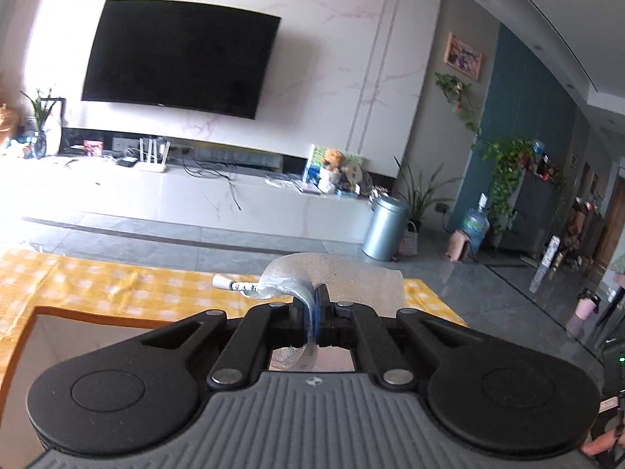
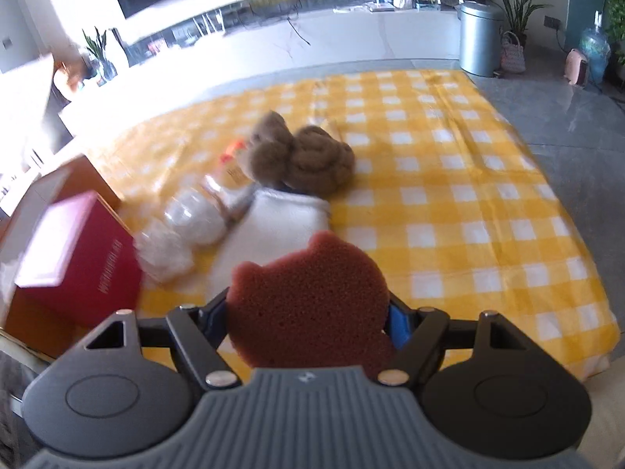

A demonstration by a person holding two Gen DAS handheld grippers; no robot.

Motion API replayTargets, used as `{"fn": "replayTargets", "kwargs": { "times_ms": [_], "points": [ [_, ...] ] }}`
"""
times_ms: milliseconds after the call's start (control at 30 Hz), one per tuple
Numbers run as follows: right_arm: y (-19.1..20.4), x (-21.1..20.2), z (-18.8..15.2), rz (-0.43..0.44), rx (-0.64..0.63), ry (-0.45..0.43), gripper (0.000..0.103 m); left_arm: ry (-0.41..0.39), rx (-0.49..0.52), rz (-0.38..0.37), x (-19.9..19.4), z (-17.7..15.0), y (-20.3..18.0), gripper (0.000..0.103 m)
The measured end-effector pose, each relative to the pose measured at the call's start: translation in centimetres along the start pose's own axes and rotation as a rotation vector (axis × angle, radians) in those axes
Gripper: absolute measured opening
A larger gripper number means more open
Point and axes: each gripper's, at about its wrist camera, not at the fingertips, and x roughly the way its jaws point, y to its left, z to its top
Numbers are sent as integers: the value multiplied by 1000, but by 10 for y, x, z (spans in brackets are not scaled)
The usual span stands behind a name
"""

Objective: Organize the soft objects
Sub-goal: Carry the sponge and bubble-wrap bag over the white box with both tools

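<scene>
In the left wrist view my left gripper [image 1: 312, 303] is shut on a thin, see-through white mesh pouch [image 1: 299, 271] with a small zipper pull; the pouch hangs lifted above the table. In the right wrist view my right gripper [image 2: 308, 316] is shut on a brown bear-shaped sponge [image 2: 308, 293], held above the yellow checked cloth [image 2: 468, 195]. On the cloth ahead lie a brown plush toy [image 2: 304, 156], a white folded towel [image 2: 277, 222] and a clear plastic bottle [image 2: 191, 211].
A red box [image 2: 78, 250] stands at the left, in front of an open brown cardboard box [image 2: 93, 176], whose rim [image 1: 58, 308] shows below the left gripper. Beyond the table are grey floor, a metal bin [image 2: 478, 39] and a TV cabinet.
</scene>
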Motion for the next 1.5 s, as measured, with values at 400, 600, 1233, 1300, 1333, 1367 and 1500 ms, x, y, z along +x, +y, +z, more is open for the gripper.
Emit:
{"fn": "replayTargets", "kwargs": {
  "times_ms": [400,600,1233,1300,1333,1367,1500],
  "points": [
    [162,-20,37,326,-63,-25,75,-81,-135,257,-44,2,86,3],
    [244,-15,48,401,-150,-5,75,-56,-166,334,-66,-1,128,3],
    [378,123,25,278,-116,208,75,-45,-438,152,-86,-24,223,3],
    [379,130,19,244,-165,221,75,-41,-438,161,-84,-25,225,3],
    [381,132,16,228,-179,230,76,-39,-441,160,-84,-25,226,3],
    [383,136,14,210,-190,244,76,-38,-445,156,-84,-26,226,3],
    [389,143,5,164,-231,252,76,-25,-446,148,-83,-27,229,3]
  ]
}}
